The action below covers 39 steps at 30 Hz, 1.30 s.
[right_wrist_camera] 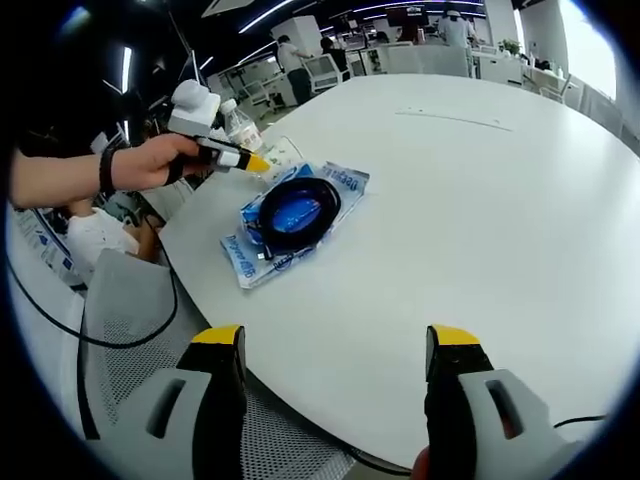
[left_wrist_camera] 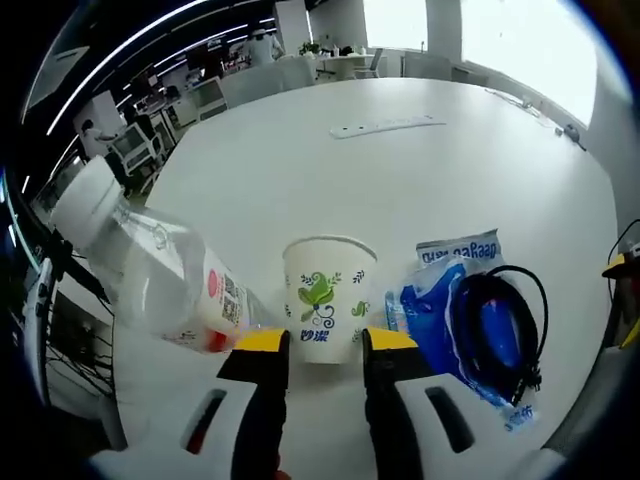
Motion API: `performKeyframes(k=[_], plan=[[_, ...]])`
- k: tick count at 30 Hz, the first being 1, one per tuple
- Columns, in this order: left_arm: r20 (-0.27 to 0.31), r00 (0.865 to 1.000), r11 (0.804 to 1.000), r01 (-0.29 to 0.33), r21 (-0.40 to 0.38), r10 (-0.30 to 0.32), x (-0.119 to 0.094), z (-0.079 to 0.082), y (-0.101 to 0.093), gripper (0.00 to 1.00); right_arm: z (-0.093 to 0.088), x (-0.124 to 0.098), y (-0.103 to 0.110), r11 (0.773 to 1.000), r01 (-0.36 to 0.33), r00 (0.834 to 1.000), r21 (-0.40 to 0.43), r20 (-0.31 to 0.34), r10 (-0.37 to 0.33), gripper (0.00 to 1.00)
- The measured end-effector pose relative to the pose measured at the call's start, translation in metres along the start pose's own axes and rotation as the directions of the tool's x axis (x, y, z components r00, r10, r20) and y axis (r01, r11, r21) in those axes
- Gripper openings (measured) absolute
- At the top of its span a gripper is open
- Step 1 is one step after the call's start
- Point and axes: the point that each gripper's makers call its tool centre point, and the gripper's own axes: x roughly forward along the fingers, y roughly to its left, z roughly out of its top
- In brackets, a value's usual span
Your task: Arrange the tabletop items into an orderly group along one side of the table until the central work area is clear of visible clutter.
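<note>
A white paper cup (left_wrist_camera: 330, 295) with a green leaf print stands on the white table (left_wrist_camera: 400, 190), its base just at the yellow tips of my left gripper (left_wrist_camera: 327, 342), whose jaws stand open on either side of it. A clear plastic bottle (left_wrist_camera: 150, 265) with a red and white label is left of the cup. On the right lies a blue packet (left_wrist_camera: 450, 300) with a black cable coil (left_wrist_camera: 500, 335) on it. In the right gripper view, the packet (right_wrist_camera: 345, 180) and coil (right_wrist_camera: 298, 208) lie near the table edge. My right gripper (right_wrist_camera: 338, 340) is open wide over the near edge, holding nothing.
A white power strip (left_wrist_camera: 385, 126) lies far across the table (right_wrist_camera: 480, 200). A person's hand (right_wrist_camera: 150, 165) holds the left gripper (right_wrist_camera: 240, 158) beside the bottle (right_wrist_camera: 237, 125). A grey mesh chair (right_wrist_camera: 130, 330) sits below the table edge. Desks and chairs stand beyond.
</note>
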Motion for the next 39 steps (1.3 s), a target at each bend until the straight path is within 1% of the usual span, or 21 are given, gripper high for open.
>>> performKeyframes(k=[3,8,10,13,14,15,17,19,22,24,28,31,34,39], plan=[[-0.001,1.000,0.999,0.002,0.035,-0.002,-0.005,-0.006,-0.003,0.27,0.002,0.003,0.003,1.000,-0.006,1.000,-0.005,0.001,0.006,0.73],[0.013,1.000,0.999,0.006,0.038,-0.006,-0.016,-0.012,-0.003,0.23,0.007,0.007,0.006,1.000,-0.014,1.000,-0.012,0.008,0.014,0.73],[0.024,1.000,0.998,0.003,0.056,-0.004,-0.020,-0.013,-0.003,0.18,0.008,0.008,0.007,1.000,-0.017,1.000,-0.016,0.009,0.017,0.73],[0.035,0.999,0.998,-0.005,0.066,0.003,-0.024,-0.013,0.000,0.00,0.011,0.011,0.011,0.999,-0.026,1.000,-0.028,0.009,0.026,0.73],[0.035,0.999,0.997,-0.008,0.076,0.005,-0.024,-0.014,0.002,0.00,0.011,0.011,0.012,0.999,-0.028,1.000,-0.029,0.010,0.028,0.73],[0.041,0.999,0.998,0.000,0.064,-0.002,-0.023,-0.014,0.001,0.00,0.012,0.012,0.013,0.999,-0.030,0.999,-0.030,0.011,0.030,0.73],[0.034,0.999,0.998,0.009,0.056,-0.011,-0.025,-0.014,0.001,0.00,0.013,0.014,0.017,0.998,-0.038,0.999,-0.041,0.007,0.038,0.73],[0.038,0.999,0.999,0.013,0.034,-0.014,-0.026,-0.016,0.001,0.07,0.016,0.012,0.020,0.998,-0.039,0.999,-0.052,0.011,0.039,0.73],[0.040,0.999,1.000,0.019,0.013,-0.020,-0.030,-0.020,-0.001,0.12,0.015,0.011,0.021,0.998,-0.038,0.999,-0.053,0.015,0.039,0.73],[0.039,0.999,1.000,0.026,-0.001,-0.026,-0.031,-0.024,-0.003,0.17,0.013,0.009,0.020,0.998,-0.032,0.999,-0.052,0.013,0.033,0.73],[0.038,0.999,0.999,0.033,-0.021,-0.032,-0.031,-0.025,-0.006,0.21,0.007,0.006,0.019,0.999,-0.027,0.999,-0.039,0.016,0.028,0.73],[0.048,0.998,0.997,0.044,-0.063,-0.041,-0.033,-0.023,-0.007,0.26,0.002,0.004,0.018,0.999,-0.024,1.000,-0.034,0.012,0.025,0.73],[0.056,0.998,0.996,0.045,-0.081,-0.041,-0.032,-0.019,-0.005,0.30,-0.001,0.002,0.017,0.999,-0.019,1.000,-0.025,0.011,0.020,0.73],[0.066,0.997,0.993,0.035,-0.117,-0.028,-0.025,-0.011,0.003,0.33,-0.005,0.000,0.017,1.000,-0.016,1.000,-0.022,0.007,0.016,0.73]])
